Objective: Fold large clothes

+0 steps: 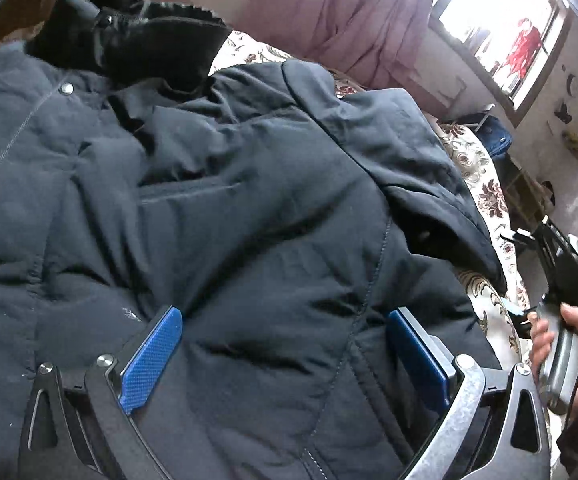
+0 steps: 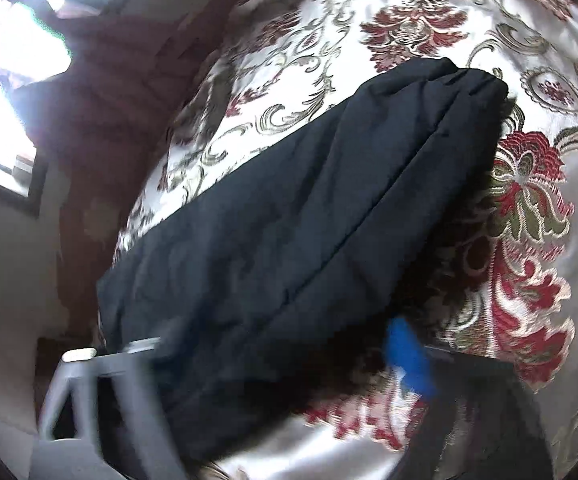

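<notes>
A large dark navy padded jacket [image 1: 217, 208] with a black fur-trimmed hood [image 1: 129, 36] lies spread on a bed. My left gripper [image 1: 285, 340] is open, its blue pads [image 1: 153, 356] wide apart and resting low over the jacket's body. In the right wrist view a sleeve or side of the jacket [image 2: 309, 208] stretches across the bedspread. My right gripper [image 2: 281, 344] is open, one blue pad [image 2: 407, 354] at the right of the fabric, the other finger at its left; the view is blurred. The right gripper also shows in the left wrist view [image 1: 561, 304], held in a hand.
The bed has a white bedspread with red and gold flowers [image 2: 429, 20]. A pink curtain [image 1: 349, 12] and a bright window [image 1: 501, 28] stand behind it. Furniture and small items sit by the wall at the right [image 1: 529, 192].
</notes>
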`<control>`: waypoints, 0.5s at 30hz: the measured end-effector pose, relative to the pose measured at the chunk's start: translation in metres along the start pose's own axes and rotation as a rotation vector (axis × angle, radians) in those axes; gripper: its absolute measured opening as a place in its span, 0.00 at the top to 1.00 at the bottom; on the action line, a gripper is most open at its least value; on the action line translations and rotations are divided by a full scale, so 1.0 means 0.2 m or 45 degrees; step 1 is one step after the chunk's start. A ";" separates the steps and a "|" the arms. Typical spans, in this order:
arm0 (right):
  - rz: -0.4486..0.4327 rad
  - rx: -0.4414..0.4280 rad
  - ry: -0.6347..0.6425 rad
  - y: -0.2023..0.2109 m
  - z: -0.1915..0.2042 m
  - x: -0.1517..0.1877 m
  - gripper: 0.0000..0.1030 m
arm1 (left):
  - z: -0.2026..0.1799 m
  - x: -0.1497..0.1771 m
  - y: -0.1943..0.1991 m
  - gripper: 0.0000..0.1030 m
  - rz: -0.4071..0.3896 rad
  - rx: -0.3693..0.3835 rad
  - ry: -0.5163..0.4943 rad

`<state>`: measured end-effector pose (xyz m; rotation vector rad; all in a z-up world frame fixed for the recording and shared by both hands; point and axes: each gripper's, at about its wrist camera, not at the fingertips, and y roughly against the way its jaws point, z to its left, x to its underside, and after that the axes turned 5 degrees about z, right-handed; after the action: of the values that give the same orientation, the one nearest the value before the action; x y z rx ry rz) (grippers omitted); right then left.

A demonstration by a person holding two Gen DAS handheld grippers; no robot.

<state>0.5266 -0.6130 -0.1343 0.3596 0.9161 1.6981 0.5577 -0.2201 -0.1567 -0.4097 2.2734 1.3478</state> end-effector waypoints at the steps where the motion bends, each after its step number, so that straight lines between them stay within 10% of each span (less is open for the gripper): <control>1: -0.017 0.009 0.003 0.01 0.04 0.00 0.69 | 0.01 0.00 -0.01 0.00 0.000 0.011 0.008; 8: -0.311 0.040 0.380 0.37 0.55 0.03 0.86 | 0.10 0.00 0.01 0.01 -0.018 0.130 0.091; 15: -0.699 0.125 1.358 0.63 1.32 0.61 0.86 | 0.30 0.02 0.45 0.01 -0.145 0.217 0.247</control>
<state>0.5708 -0.4089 0.1039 -0.7685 1.6655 1.2603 0.5267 -0.1258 -0.1167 -0.6246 2.4579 1.0893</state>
